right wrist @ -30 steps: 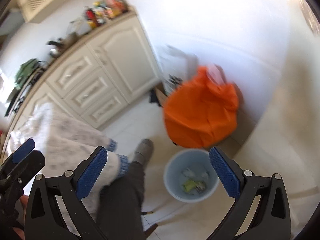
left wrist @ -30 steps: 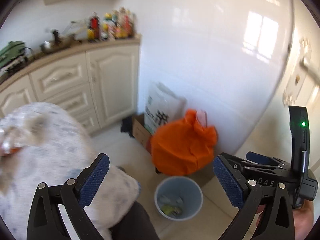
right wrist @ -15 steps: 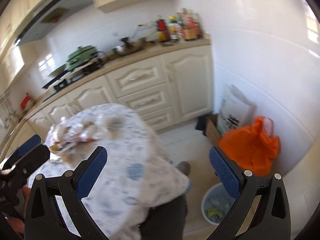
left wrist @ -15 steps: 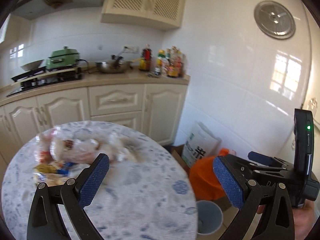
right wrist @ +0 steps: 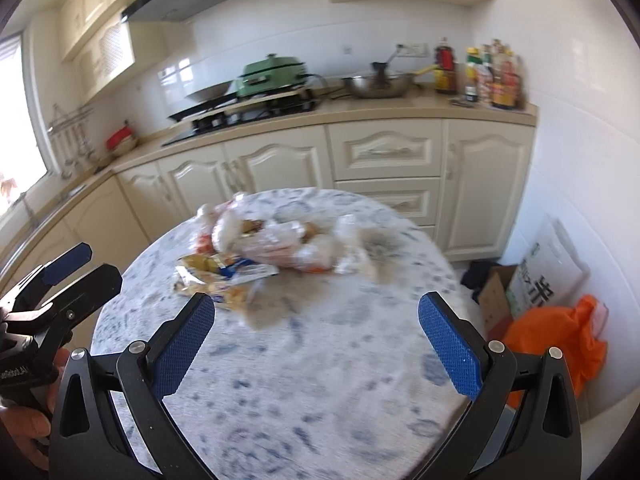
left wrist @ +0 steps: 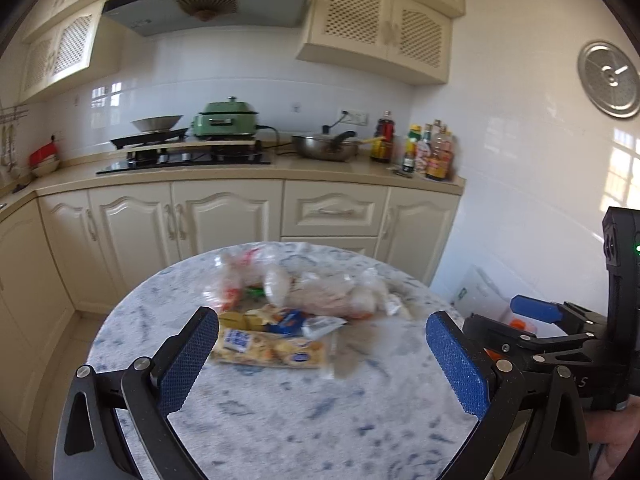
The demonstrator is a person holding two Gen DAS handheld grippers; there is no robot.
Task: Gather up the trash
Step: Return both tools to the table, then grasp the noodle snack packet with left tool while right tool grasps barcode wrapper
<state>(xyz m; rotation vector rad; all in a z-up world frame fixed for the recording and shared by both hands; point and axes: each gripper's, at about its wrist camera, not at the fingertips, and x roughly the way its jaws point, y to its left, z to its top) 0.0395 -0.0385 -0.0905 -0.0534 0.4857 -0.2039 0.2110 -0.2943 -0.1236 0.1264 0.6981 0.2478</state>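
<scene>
Left gripper (left wrist: 322, 364): we hold it above the round blue-speckled white table (left wrist: 280, 420), jaws wide, empty.
Right gripper (right wrist: 316, 344): likewise wide, empty, short of the crumpled plastic wrapper pile (right wrist: 276, 248).

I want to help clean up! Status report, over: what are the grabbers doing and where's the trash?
Left gripper open, empty. Right gripper open, empty. Trash pile heaped on round table, untouched. Nothing blocking it.

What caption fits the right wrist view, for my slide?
Open right tongs face a trash pile on the round table.
</scene>
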